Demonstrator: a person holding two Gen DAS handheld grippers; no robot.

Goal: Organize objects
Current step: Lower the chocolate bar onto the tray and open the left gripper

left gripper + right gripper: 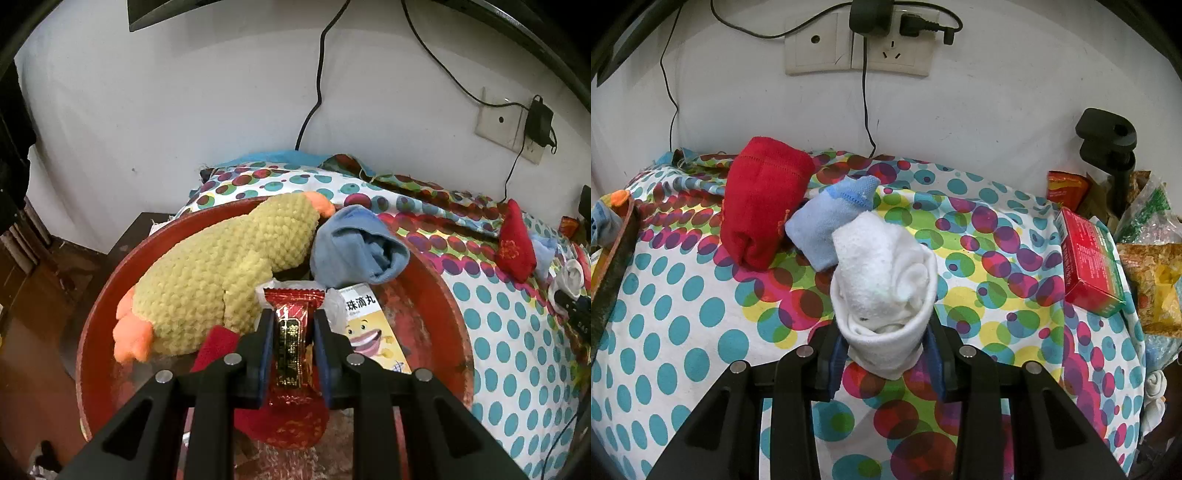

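My left gripper point(293, 325) is shut on a red candy wrapper point(291, 332) and holds it over the red basin point(436, 295). In the basin lie a yellow plush duck point(221, 266), a blue sock roll point(358, 247), a medicine box point(373, 332) and a red cloth point(216, 347). My right gripper point(884, 347) is shut on a white sock roll point(884, 280) above the dotted cloth point(683, 314). A red sock roll point(761, 206) and a light blue sock roll point(831, 221) lie just behind it.
A red box point(1089, 258) and snack packets point(1152, 288) lie at the right of the cloth. A black clamp point(1108, 147) stands at the back right. Wall sockets point(857, 48) with cables are behind. The basin rim point(613, 251) shows at the left.
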